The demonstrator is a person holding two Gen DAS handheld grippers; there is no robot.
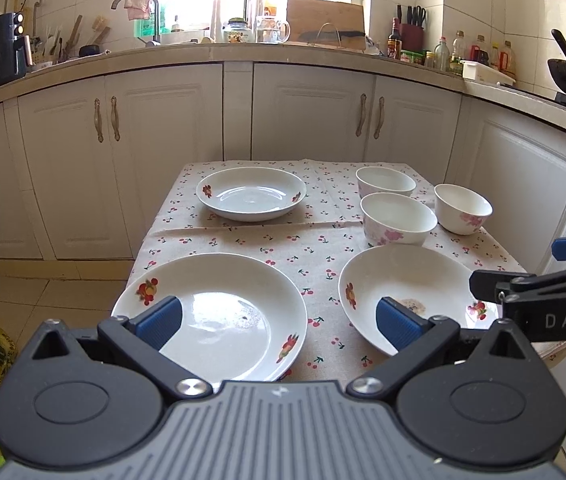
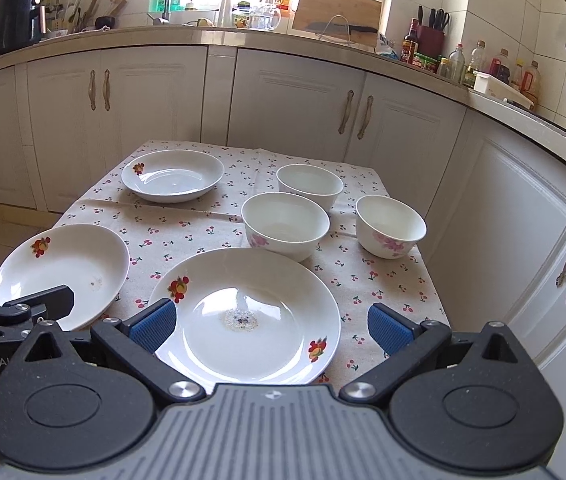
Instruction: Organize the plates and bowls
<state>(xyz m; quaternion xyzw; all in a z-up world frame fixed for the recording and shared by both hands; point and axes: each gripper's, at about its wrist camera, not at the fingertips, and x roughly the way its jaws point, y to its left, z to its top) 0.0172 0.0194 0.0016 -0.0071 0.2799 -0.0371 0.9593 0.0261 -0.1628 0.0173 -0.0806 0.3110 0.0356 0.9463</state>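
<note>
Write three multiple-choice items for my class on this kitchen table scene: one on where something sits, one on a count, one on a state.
1. Where does the far plate stand on the table?
A. Far left corner
B. Near right corner
C. Inside a bowl

2. How many bowls are on the table?
A. One
B. Three
C. Five

3. How is the right gripper?
A. Shut on a bowl
B. Shut on a plate
C. Open, holding nothing

Answers:
1. A, since it lies alone beyond the two near plates, left of the bowls.
2. B, as three white bowls with pink flowers cluster on the right side.
3. C, as its blue fingers stand wide apart above the near plate; the left gripper is open too.
</note>
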